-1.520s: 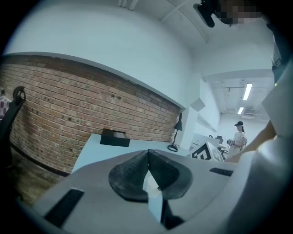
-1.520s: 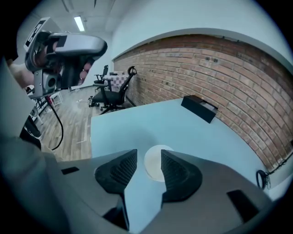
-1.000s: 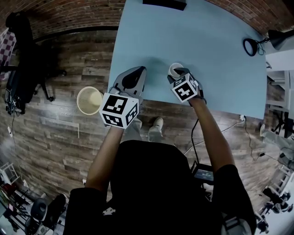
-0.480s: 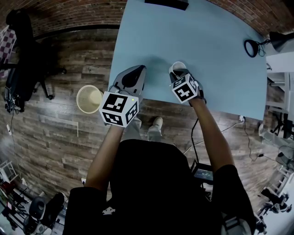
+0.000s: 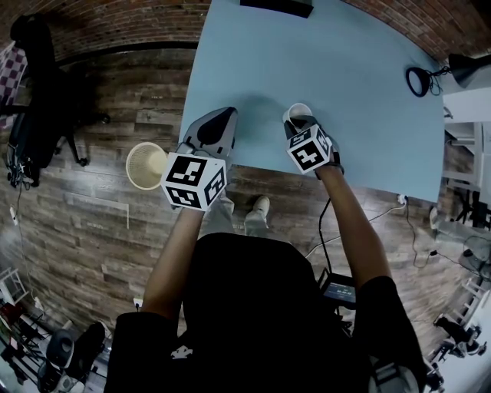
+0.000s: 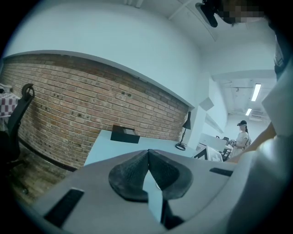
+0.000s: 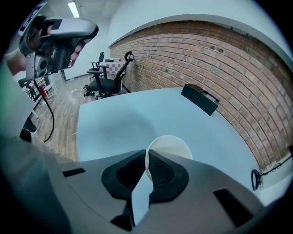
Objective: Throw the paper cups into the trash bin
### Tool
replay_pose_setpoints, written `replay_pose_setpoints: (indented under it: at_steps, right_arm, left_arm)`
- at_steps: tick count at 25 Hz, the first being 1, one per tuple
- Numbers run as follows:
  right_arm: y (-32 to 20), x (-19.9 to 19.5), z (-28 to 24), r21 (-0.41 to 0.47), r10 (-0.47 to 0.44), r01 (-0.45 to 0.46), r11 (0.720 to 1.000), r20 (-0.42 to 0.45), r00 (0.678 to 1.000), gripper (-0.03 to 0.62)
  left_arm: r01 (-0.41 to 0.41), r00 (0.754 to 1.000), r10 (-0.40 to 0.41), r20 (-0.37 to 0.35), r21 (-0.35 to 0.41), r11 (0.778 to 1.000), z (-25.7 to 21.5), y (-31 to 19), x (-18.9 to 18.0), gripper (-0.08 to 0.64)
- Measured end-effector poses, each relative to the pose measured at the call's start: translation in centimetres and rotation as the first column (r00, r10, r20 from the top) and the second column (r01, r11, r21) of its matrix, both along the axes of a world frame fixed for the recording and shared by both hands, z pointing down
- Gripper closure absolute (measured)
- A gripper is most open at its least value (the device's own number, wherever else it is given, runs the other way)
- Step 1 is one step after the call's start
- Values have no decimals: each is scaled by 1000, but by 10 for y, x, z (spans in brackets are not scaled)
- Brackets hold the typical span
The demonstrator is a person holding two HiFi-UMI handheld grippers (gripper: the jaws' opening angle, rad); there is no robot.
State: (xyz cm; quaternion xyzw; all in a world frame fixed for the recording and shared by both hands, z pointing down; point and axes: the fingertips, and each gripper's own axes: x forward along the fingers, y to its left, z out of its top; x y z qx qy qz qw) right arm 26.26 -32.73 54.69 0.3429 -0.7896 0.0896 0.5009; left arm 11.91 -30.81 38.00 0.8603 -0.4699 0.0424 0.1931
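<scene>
A white paper cup (image 5: 295, 113) stands upright on the light blue table (image 5: 345, 61) near its front edge. My right gripper (image 5: 299, 124) is right behind the cup. In the right gripper view its jaws are closing and the pads pinch the near rim of the cup (image 7: 173, 145) at the gripper (image 7: 147, 158). My left gripper (image 5: 215, 123) hovers over the table's front left corner, shut with nothing in it; its tips meet in the left gripper view (image 6: 148, 154). A cream wicker trash bin (image 5: 146, 166) stands on the wooden floor, left of the table.
A black box (image 5: 276, 6) lies at the table's far edge. A black desk lamp (image 5: 426, 75) stands at the right edge. An office chair (image 5: 37, 107) stands far left on the floor. The person's legs and shoes (image 5: 253, 211) are below the table's front edge.
My left gripper has drifted a little to the left, toward the table's corner. The right gripper and the cup have stayed where they were.
</scene>
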Motion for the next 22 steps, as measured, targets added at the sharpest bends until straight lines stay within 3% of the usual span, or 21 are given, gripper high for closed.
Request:
replay_pose_setpoints:
  at_steps: [4, 8, 11, 16, 22]
  right_arm:
    - [0, -5, -13, 32, -3, 2, 999, 34, 999, 571]
    - [-3, -7, -37, 63, 28, -37, 997, 136, 990, 571]
    - [-3, -7, -57, 90, 50, -72, 993, 233, 971, 571]
    - [-2, -6, -89, 140, 48, -96, 985, 314, 948, 572]
    - [2, -13, -134, 188, 30, -125, 974, 444, 896, 572]
  left_arm:
    - [8, 1000, -8, 2, 3, 1000, -1, 1, 1, 552]
    - [17, 1000, -17, 10, 14, 1000, -5, 0, 5, 552]
    - [42, 999, -42, 11, 18, 999, -9, 0, 1, 552]
    - [73, 997, -74, 23, 35, 997, -17, 2, 1, 552]
    - [73, 996, -76, 36, 63, 995, -29, 11, 13, 552]
